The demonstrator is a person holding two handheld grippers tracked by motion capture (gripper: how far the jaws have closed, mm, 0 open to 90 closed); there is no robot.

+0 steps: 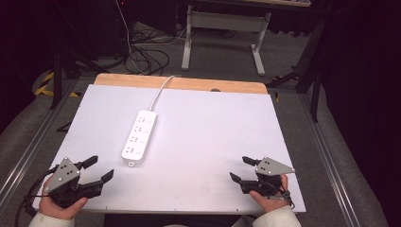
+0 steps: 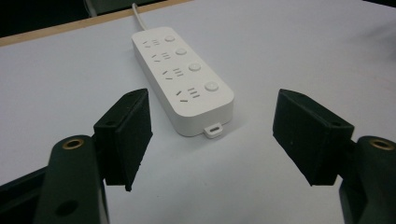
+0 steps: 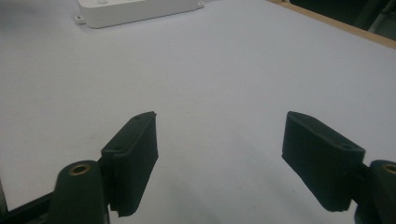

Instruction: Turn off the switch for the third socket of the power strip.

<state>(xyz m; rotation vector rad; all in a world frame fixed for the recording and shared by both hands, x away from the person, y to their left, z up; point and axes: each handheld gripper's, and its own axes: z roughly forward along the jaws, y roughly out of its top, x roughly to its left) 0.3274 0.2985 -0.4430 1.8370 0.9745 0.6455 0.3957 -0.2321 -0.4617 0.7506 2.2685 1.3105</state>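
A white power strip (image 1: 139, 137) with several sockets and switches lies on the white table (image 1: 208, 137), left of centre, its cable running off the far edge. My left gripper (image 1: 100, 167) rests near the front left corner, open and empty, pointing at the strip (image 2: 182, 79), which lies just beyond its fingertips (image 2: 128, 135). My right gripper (image 1: 241, 168) sits near the front right corner, open with nothing between its jaws. In the right gripper view (image 3: 219, 163) the strip's end (image 3: 135, 11) shows far off at the top left.
The table's wooden far edge (image 1: 189, 84) shows past the white sheet. Beyond it stand a desk frame (image 1: 222, 33) and loose cables (image 1: 146, 59) on the floor. Metal rails (image 1: 338, 170) run along both sides of the table.
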